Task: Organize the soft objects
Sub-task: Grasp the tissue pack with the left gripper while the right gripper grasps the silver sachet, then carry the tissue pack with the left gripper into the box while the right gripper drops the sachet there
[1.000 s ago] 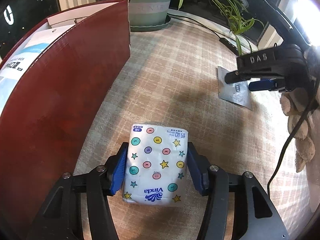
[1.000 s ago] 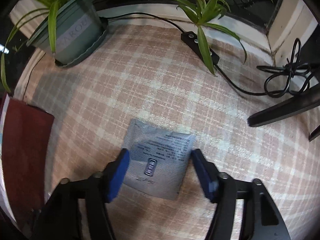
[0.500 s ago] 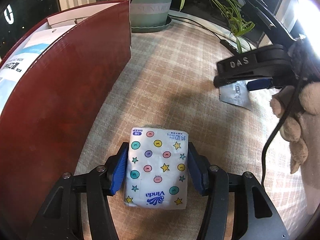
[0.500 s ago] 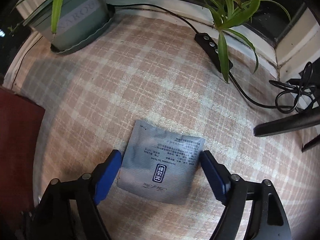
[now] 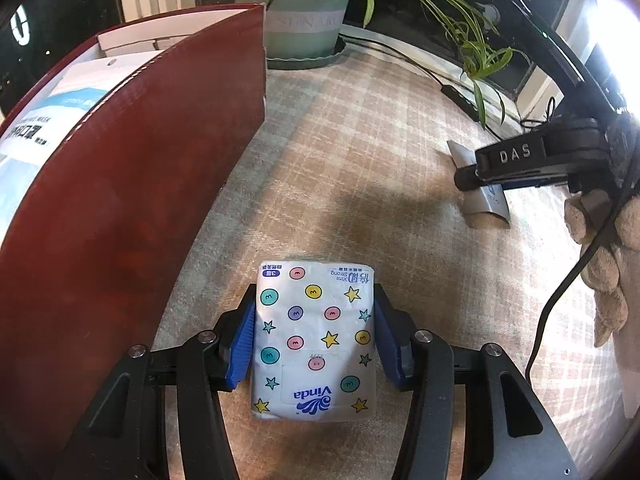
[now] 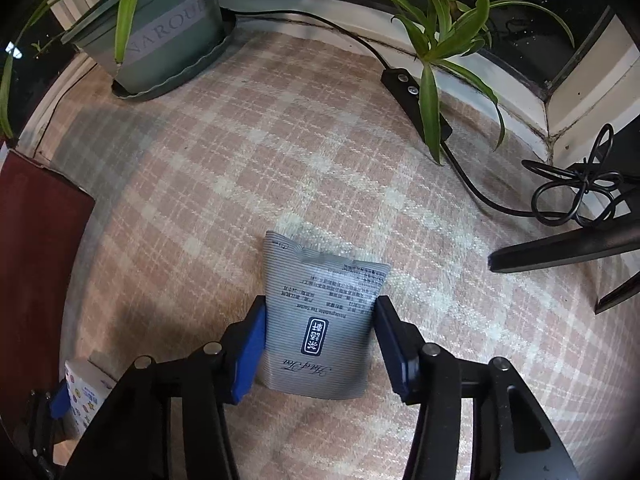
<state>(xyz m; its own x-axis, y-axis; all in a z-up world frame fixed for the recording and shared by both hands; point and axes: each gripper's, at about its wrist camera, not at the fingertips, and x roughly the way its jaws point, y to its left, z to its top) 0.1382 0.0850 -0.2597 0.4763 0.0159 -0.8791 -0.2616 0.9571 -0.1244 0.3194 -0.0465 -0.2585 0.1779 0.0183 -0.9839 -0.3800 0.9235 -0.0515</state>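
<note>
A white Vinda tissue pack (image 5: 316,340) with coloured dots and stars lies on the plaid cloth. My left gripper (image 5: 314,336) is shut on it, its blue pads pressing both long sides. In the right wrist view the pack (image 6: 86,392) shows at the lower left. A grey striped pouch (image 6: 320,320) sits between the pads of my right gripper (image 6: 320,332), which points straight down. Its jaws are closing and the pads touch the pouch's sides, so the pouch buckles upward. The left wrist view shows the pouch (image 5: 486,202) curling under that gripper.
A dark red box (image 5: 132,200) stands open at the left with a mask packet (image 5: 48,120) inside. A green plant pot (image 6: 160,28), a black power strip (image 6: 416,100) and a coiled cable (image 6: 576,192) lie along the back. A gloved hand (image 5: 608,264) holds the right gripper.
My right gripper's jaws have narrowed onto the grey pouch, which now bulges up between them. The left gripper and the tissue pack stay where they were.
</note>
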